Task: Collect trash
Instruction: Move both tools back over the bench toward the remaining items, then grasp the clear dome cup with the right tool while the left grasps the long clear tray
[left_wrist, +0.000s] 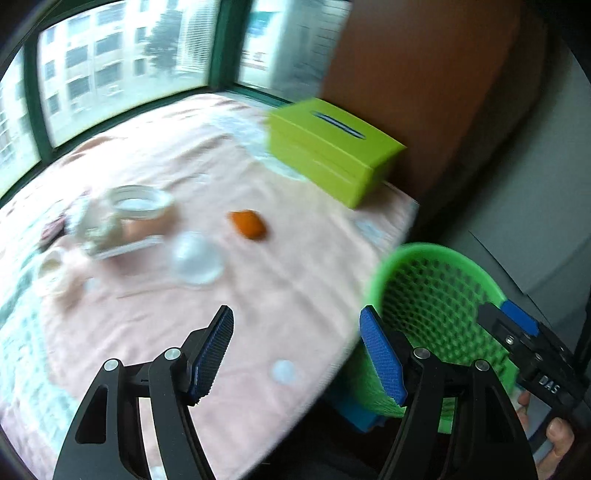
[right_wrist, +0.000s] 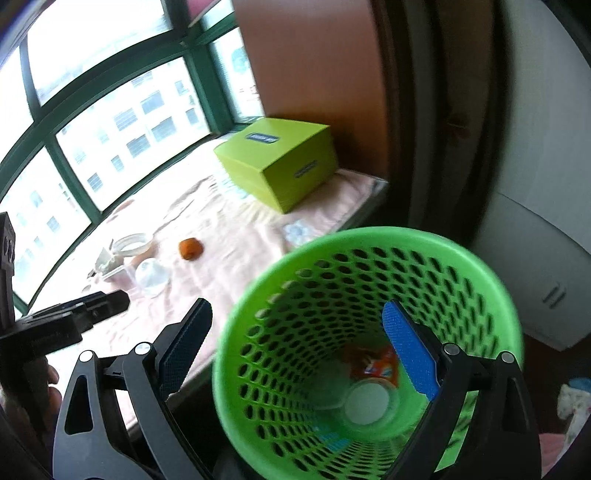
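On the pink cloth of the table (left_wrist: 295, 295) lie an orange peel (left_wrist: 247, 223), a clear domed lid (left_wrist: 195, 260), a clear cup (left_wrist: 138, 205) and crumpled scraps (left_wrist: 92, 225). My left gripper (left_wrist: 301, 350) hangs open above the cloth's near part, nothing between its pads. The green mesh basket (right_wrist: 369, 258) sits beside the table's right edge, holding an orange wrapper (right_wrist: 376, 363) and a white round lid (right_wrist: 367, 404). My right gripper (right_wrist: 297, 347) is open above the basket, its right finger (right_wrist: 410, 354) over the inside, its left finger over the table's edge. No pad presses the basket.
A lime-green tissue box (left_wrist: 332, 151) stands at the table's far right corner, against a brown panel (left_wrist: 424, 74). Windows (left_wrist: 110, 66) run behind the table. A grey cabinet (right_wrist: 535, 277) is right of the basket. A person's hand (left_wrist: 557, 435) holds the right gripper's handle.
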